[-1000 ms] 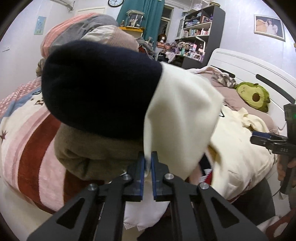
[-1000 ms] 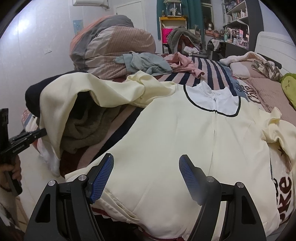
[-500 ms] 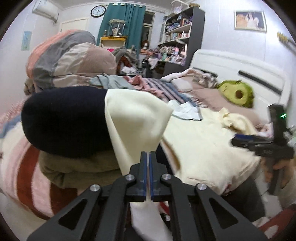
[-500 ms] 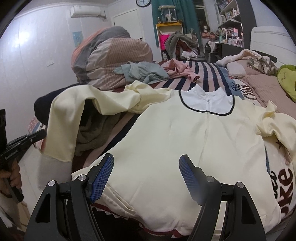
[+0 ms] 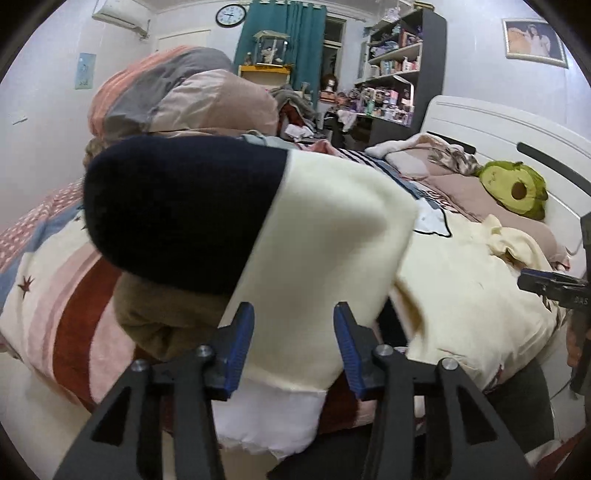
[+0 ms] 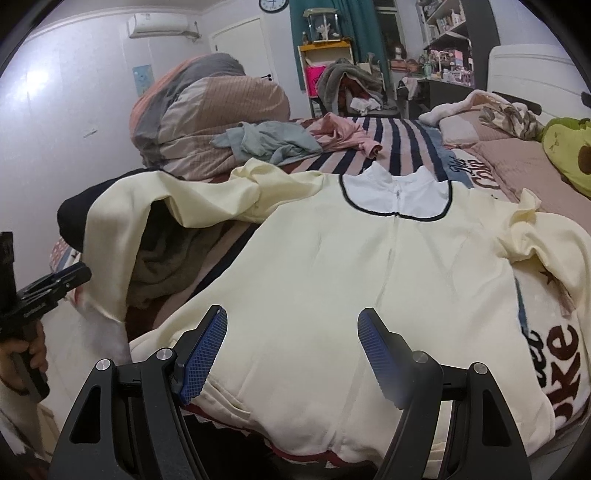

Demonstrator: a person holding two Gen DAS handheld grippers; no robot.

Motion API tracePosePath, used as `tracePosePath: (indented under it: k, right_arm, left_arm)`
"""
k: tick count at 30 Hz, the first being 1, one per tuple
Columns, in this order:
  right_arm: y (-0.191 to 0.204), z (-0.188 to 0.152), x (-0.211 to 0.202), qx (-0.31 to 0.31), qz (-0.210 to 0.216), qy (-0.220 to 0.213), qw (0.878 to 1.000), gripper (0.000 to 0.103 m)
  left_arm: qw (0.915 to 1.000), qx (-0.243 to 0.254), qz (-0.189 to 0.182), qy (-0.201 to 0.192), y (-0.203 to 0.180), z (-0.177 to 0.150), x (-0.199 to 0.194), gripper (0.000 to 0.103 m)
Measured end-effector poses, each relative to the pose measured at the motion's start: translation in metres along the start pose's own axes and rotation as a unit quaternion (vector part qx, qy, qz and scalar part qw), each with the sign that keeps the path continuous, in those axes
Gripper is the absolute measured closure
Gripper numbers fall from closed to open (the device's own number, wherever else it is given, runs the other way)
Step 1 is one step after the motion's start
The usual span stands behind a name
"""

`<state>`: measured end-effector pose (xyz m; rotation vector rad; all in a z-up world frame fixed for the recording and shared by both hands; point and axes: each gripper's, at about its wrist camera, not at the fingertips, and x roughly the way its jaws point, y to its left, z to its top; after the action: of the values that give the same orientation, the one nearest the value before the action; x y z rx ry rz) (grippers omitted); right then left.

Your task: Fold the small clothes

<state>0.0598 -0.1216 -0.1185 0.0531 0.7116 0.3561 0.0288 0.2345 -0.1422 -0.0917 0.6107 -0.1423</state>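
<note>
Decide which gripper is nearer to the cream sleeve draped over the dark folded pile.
Left. The left gripper has the cream sleeve between its opening jaws, pads clear of it. The right gripper hovers open over the cream top, off to the sleeve's side.

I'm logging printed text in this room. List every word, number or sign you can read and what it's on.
"ke": big brown letters on the bedcover, the end of a word cut off by the cream top.
Cursive dark lettering on the bedcover beside the collar: too distorted to read.
Small lettering on the left tool body: too small.
Clock: numerals too small.
Shelf packages: too small.
</note>
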Motion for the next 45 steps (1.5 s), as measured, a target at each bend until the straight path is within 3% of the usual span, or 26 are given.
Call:
tracePosePath:
  k: [4, 13, 16, 18, 19, 22, 26, 28, 30, 35, 37, 39, 40, 45]
  right_arm:
    - [0.011, 0.002, 0.006, -0.018, -0.002, 0.005, 1.0, 0.033]
    - [0.024, 0.003, 0.021, -0.029, -0.003, 0.022, 0.999, 0.033]
    - [0.027, 0.004, 0.025, -0.031, -0.006, 0.028, 0.999, 0.033]
    - [0.029, 0.005, 0.028, -0.031, -0.008, 0.03, 0.999, 0.033]
    - [0.03, 0.005, 0.028, -0.031, -0.008, 0.031, 0.999, 0.033]
    - [0.033, 0.006, 0.03, -0.031, -0.009, 0.034, 0.999, 0.033]
    - [0.035, 0.005, 0.031, -0.032, -0.009, 0.036, 0.999, 0.033]
    - [0.036, 0.004, 0.032, -0.032, -0.007, 0.037, 0.999, 0.033]
    - [0.037, 0.004, 0.031, -0.034, -0.006, 0.036, 0.999, 0.033]
    - [0.037, 0.005, 0.028, -0.037, -0.004, 0.031, 0.999, 0.033]
    - [0.038, 0.008, 0.028, -0.04, -0.004, 0.027, 0.999, 0.033]
    - [0.04, 0.012, 0.026, -0.04, -0.01, 0.022, 0.999, 0.033]
    - [0.04, 0.013, 0.025, -0.039, -0.013, 0.02, 0.999, 0.033]
    - [0.038, 0.018, 0.02, -0.032, -0.049, 0.005, 0.998, 0.024]
  left_arm:
    - [1.0, -0.007, 0.001, -0.003, 0.018, -0.001, 0.001, 0.058]
    - [0.9985, 0.004, -0.037, 0.039, 0.041, -0.014, 0.027, 0.058]
    - [0.9976, 0.003, -0.055, 0.042, 0.04, -0.018, 0.033, 0.069]
    - [0.9966, 0.004, -0.065, 0.05, 0.038, -0.018, 0.039, 0.09]
    - [0.9958, 0.004, -0.075, 0.053, 0.037, -0.02, 0.04, 0.093]
    - [0.9923, 0.0, -0.112, 0.053, 0.034, -0.023, 0.039, 0.097]
    - [0.9903, 0.007, -0.13, 0.049, 0.029, -0.025, 0.038, 0.097]
    - [0.9912, 0.004, -0.123, 0.048, 0.03, -0.025, 0.04, 0.09]
    - [0.9921, 0.001, -0.117, 0.044, 0.032, -0.023, 0.042, 0.063]
    - [0.9883, -0.021, -0.141, 0.054, 0.032, -0.021, 0.054, 0.059]
    - [0.9894, -0.022, -0.133, 0.055, 0.03, -0.021, 0.057, 0.062]
    - [0.9898, -0.028, -0.128, 0.057, 0.03, -0.02, 0.054, 0.087]
    - [0.9894, -0.029, -0.13, 0.057, 0.029, -0.019, 0.054, 0.093]
    - [0.9904, -0.027, -0.129, 0.042, 0.02, -0.012, 0.033, 0.102]
